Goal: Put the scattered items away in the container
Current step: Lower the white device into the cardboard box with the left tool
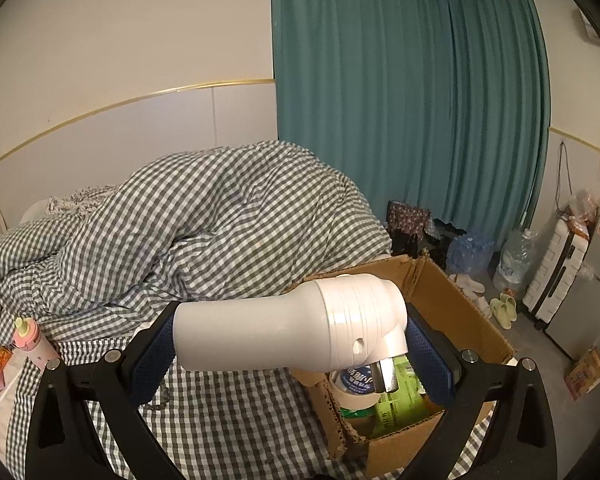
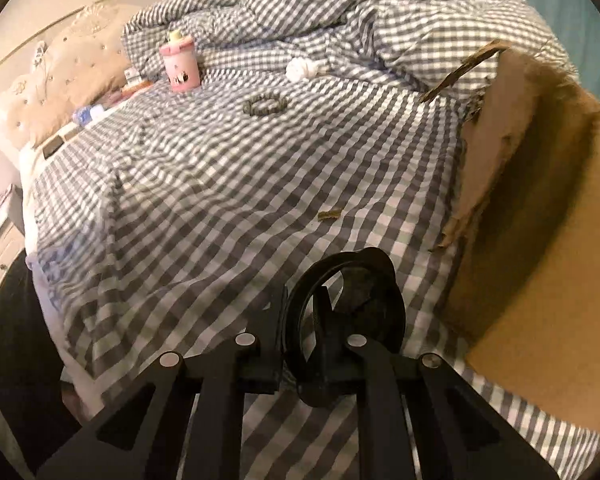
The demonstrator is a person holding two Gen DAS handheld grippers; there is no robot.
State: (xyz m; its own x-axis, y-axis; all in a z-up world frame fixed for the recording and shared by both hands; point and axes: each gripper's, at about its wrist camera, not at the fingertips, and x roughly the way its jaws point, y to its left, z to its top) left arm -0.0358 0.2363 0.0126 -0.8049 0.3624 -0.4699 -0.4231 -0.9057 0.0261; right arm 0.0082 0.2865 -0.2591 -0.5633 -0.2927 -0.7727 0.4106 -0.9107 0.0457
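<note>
My left gripper [image 1: 290, 336] is shut on a white hair dryer [image 1: 288, 326], held sideways above the bed with its plug end over the open cardboard box [image 1: 472, 320]. The box holds a tape roll [image 1: 354, 384] and a green packet [image 1: 400, 400]. My right gripper [image 2: 300, 320] is shut on a black ring-shaped object [image 2: 352, 320], low over the checked bedsheet, left of the box wall [image 2: 540, 260]. On the bed lie a pink bottle [image 2: 179, 65], a white knotted item [image 2: 302, 69] and a dark beaded bracelet [image 2: 266, 104].
A checked quilt [image 1: 220, 216] is heaped at the back of the bed. Small items [image 2: 88, 114] lie by the padded headboard [image 2: 60, 76]. Beyond the bed are teal curtains [image 1: 400, 100], water jugs [image 1: 516, 260], a white suitcase [image 1: 556, 276] and slippers [image 1: 504, 308].
</note>
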